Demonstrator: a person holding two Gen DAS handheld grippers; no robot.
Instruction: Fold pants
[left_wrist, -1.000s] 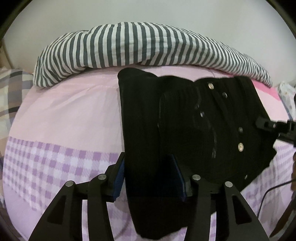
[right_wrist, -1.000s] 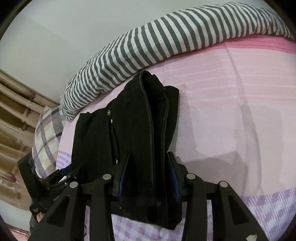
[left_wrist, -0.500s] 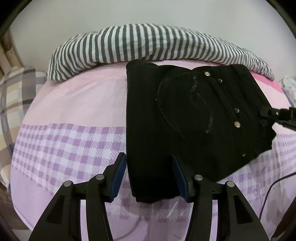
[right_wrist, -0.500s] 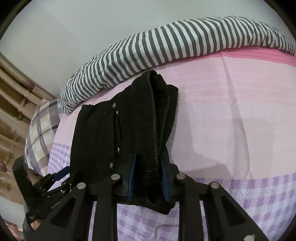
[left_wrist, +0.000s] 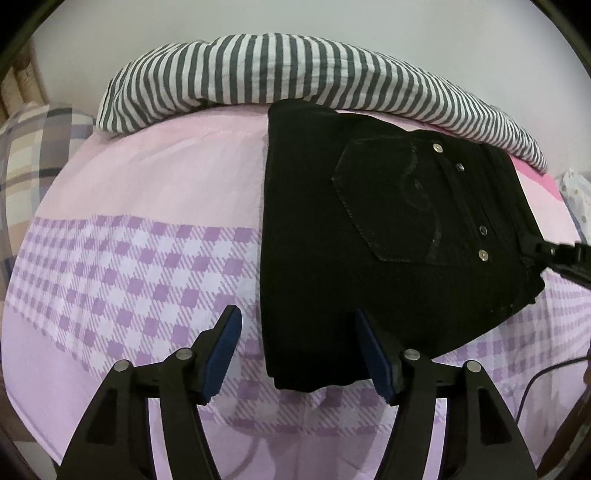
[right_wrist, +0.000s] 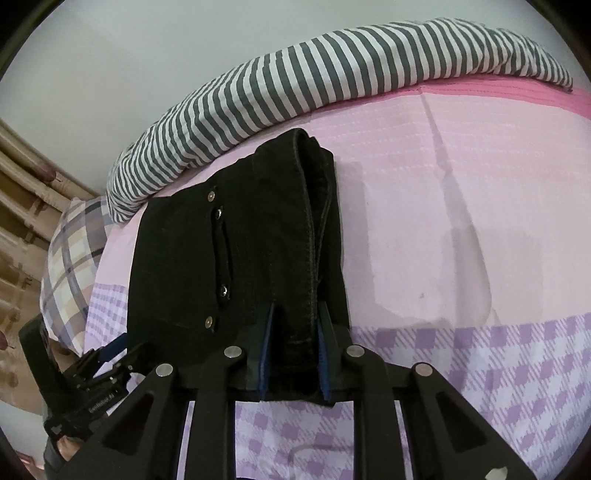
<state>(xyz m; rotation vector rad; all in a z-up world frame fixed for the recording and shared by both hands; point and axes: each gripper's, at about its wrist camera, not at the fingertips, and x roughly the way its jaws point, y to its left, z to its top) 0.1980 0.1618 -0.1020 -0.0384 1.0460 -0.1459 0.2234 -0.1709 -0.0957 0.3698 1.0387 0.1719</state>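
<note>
Black pants lie folded in a compact stack on the pink and purple checked bedsheet, back pocket and metal rivets facing up. My left gripper is open and empty, its blue-padded jaws at the stack's near left corner without touching it. In the right wrist view the pants show their waistband edge, and my right gripper is shut on that thick folded edge. The right gripper's tip also shows in the left wrist view at the stack's right side.
A grey and white striped duvet lies rolled along the far side of the bed by the wall. A plaid pillow sits at the bed's left end. A black cable trails at right. Bare sheet extends right of the pants.
My left gripper let go of the pants and pulled back and left, open. My right gripper closed tighter on the waistband edge. The stack settled flat.
</note>
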